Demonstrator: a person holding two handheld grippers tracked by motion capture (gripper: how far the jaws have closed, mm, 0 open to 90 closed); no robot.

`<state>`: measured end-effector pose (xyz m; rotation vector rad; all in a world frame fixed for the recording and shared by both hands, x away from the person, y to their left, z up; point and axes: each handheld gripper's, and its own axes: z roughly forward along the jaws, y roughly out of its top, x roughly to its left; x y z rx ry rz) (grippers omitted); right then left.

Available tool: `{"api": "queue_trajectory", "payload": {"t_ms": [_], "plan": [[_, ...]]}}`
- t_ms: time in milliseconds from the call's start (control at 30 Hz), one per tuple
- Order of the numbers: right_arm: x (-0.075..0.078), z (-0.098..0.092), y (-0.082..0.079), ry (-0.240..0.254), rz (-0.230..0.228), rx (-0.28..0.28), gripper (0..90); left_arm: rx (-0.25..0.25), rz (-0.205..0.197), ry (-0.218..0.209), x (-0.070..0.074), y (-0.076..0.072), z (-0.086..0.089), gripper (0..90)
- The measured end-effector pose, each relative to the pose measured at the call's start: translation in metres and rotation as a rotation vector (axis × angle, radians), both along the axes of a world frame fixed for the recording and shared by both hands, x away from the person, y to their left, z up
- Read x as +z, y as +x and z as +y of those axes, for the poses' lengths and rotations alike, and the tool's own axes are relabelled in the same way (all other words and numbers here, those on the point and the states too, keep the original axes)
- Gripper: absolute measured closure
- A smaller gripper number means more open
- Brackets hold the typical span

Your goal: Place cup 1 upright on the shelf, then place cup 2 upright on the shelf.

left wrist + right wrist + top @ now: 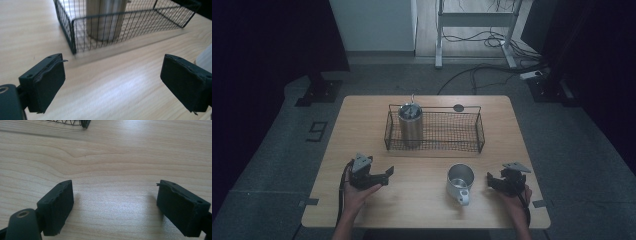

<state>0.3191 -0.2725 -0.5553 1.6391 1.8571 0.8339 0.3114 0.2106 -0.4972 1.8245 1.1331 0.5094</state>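
In the high view, the left gripper [384, 176] and the right gripper [493, 182] both rest low over the wooden counter [422, 210]. A white mug [460, 183] stands between them, just beside the right gripper. Behind it, a steel cylinder [410, 125] stands upright in the left end of a wire basket [462, 131].

In the left gripper view, the jaws are spread with nothing between them; the basket corner [73, 37] is near ahead.

In the right gripper view, the jaws stand apart over bare wood.
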Motion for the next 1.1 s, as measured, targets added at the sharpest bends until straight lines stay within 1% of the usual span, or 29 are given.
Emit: {"api": "queue_trajectory", "payload": {"t_ms": [133, 167, 233, 367, 433, 533, 767, 900, 1000, 1100], "plan": [[0.000, 0.000, 0.000, 0.000, 0.000, 0.000, 13.7, 0.009, 0.023, 0.025, -0.013, -0.005, 0.003, 6.7], [0.000, 0.000, 0.000, -0.001, 0.000, 0.000, 13.7, 0.008, 0.031, 0.046, -0.016, -0.006, 0.003, 6.7], [0.000, 0.000, 0.000, 0.000, 0.000, 0.000, 13.8, 0.014, 0.032, 0.069, -0.020, -0.008, 0.003, 6.8], [0.000, 0.000, 0.000, 0.000, 0.000, 0.000, 13.8, 0.025, 0.046, 0.079, -0.028, -0.011, 0.006, 7.6], [0.000, 0.000, 0.000, 0.000, 0.000, 0.000, 13.8, 0.025, 0.049, 0.085, -0.030, -0.011, 0.006, 7.6], [0.000, 0.000, 0.000, 0.000, 0.000, 0.000, 13.8, 0.022, 0.050, 0.080, -0.031, -0.011, 0.005, 7.7], [0.000, 0.000, 0.000, 0.001, -0.001, -0.003, 14.2, 0.015, 0.036, 0.072, -0.029, -0.012, 0.002, 7.9], [0.001, -0.001, -0.004, -0.004, -0.024, -0.006, 15.5, 0.014, 0.033, 0.072, -0.028, -0.012, 0.002, 7.9], [0.004, -0.002, -0.008, 0.017, -0.040, 0.001, 15.7, 0.006, 0.036, 0.072, -0.028, -0.012, 0.001, 8.0], [0.010, -0.001, -0.012, 0.026, -0.070, 0.000, 16.0, -0.001, 0.040, 0.075, -0.029, -0.013, -0.001, 8.6]]}}
